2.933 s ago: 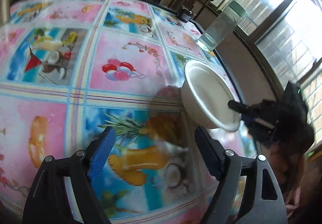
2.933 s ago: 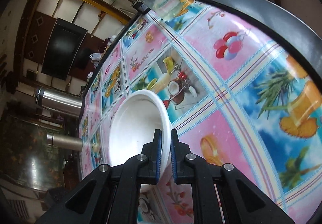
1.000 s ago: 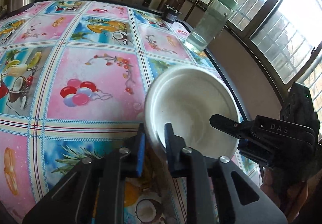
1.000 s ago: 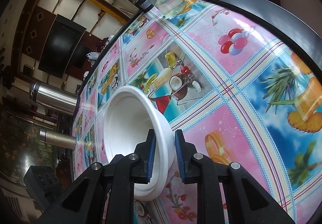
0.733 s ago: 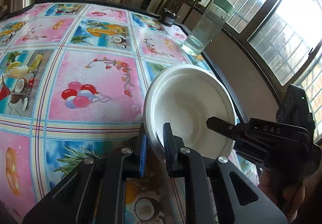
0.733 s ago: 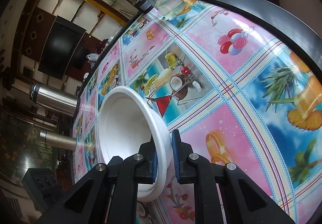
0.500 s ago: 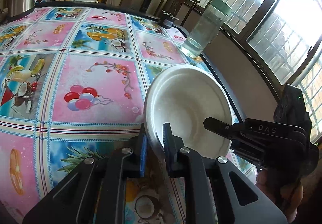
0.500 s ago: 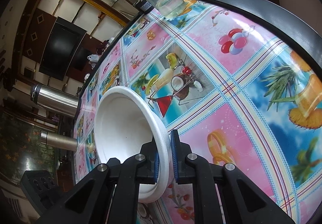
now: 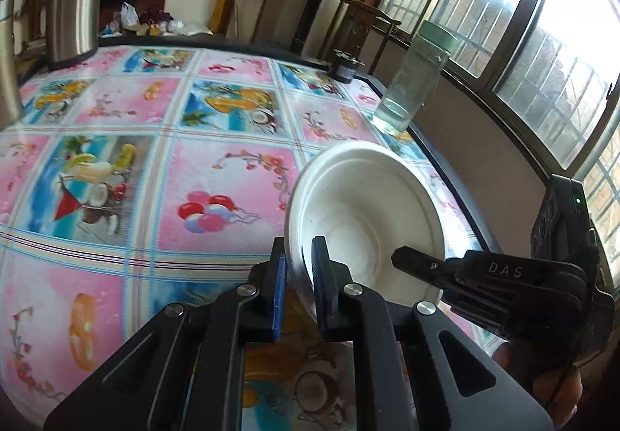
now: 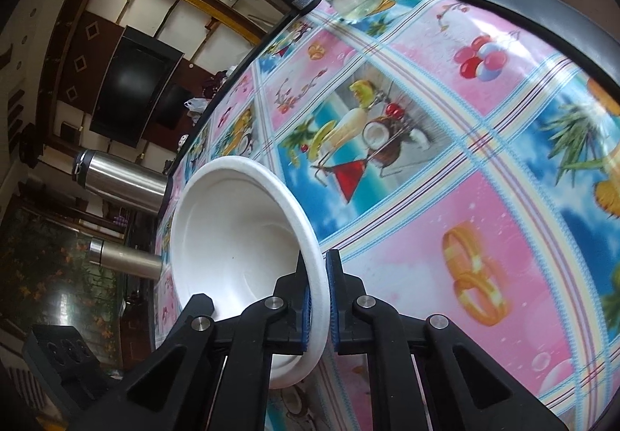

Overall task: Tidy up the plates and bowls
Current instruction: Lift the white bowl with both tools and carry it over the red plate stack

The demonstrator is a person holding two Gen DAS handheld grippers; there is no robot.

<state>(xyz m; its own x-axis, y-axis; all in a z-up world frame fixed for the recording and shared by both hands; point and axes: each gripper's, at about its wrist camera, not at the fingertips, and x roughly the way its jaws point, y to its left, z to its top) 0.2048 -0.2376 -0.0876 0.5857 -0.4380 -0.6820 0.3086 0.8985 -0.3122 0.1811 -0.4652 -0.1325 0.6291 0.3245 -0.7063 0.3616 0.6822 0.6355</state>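
Note:
A white bowl [image 9: 368, 214] hangs tilted over the patterned tablecloth [image 9: 116, 206], near the table's right edge. My left gripper [image 9: 298, 270] is shut on the bowl's near rim, one blue pad outside and one inside. The right gripper [image 9: 407, 260] comes in from the right in the left wrist view and pinches the opposite rim. In the right wrist view the bowl [image 10: 232, 237] opens to the left, and my right gripper [image 10: 318, 293] is shut on its rim. The left gripper's fingertip [image 10: 199, 305] shows at the bowl's lower left.
A clear water bottle [image 9: 414, 82] with a green cap stands by the table's right edge, a small dark jar [image 9: 346, 69] behind it. Two steel flasks [image 10: 120, 175] stand at the far left side. A hand [image 9: 550, 396] holds the right gripper.
My left gripper, open 2.9 s ago, has shut on the bowl's near rim. The right gripper loosened briefly, then shut again. Over the last half second the bowl rose and tilted slightly.

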